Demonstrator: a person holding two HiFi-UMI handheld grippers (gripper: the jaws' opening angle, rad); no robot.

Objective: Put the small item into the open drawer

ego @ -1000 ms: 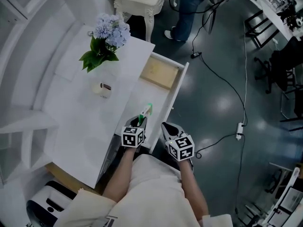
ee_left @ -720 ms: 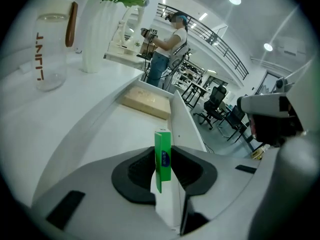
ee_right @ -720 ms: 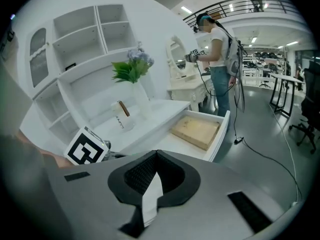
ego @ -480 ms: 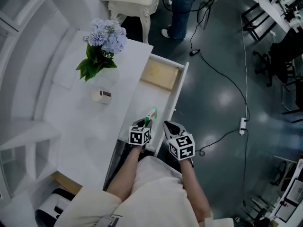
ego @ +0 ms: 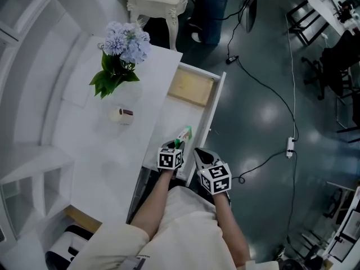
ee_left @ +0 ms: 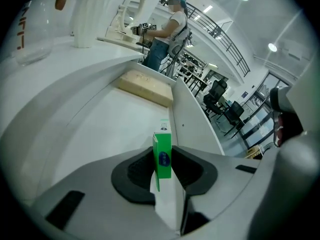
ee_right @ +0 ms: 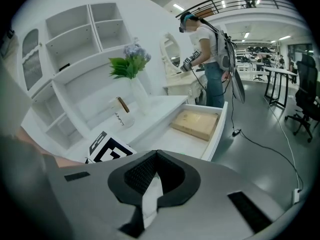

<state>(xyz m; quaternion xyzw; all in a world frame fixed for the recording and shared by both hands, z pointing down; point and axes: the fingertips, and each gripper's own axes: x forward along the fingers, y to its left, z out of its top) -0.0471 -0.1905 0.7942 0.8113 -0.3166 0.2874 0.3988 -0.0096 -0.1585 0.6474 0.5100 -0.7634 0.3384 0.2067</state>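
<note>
A small green box point(ego: 184, 133) stands upright between the jaws of my left gripper point(ego: 175, 144), which is shut on it. In the left gripper view the box point(ee_left: 162, 154) sits over the white floor of the open drawer point(ee_left: 107, 119). The drawer point(ego: 215, 103) is pulled out from the white table, and both grippers are at its near end. My right gripper point(ego: 198, 152) hangs just right of the left one, by the drawer's front edge. Its jaws are shut with nothing in them point(ee_right: 156, 156).
A pale wooden block point(ego: 191, 88) lies at the drawer's far end. On the table top point(ego: 95, 145) stand a vase of blue flowers point(ego: 124, 44) and a small cup point(ego: 121, 115). Cables and a power strip point(ego: 291, 146) lie on the dark floor. A person point(ee_right: 207, 49) stands at a far table.
My left gripper has edged a little farther over the drawer with the green box in it. The right gripper has stayed beside it.
</note>
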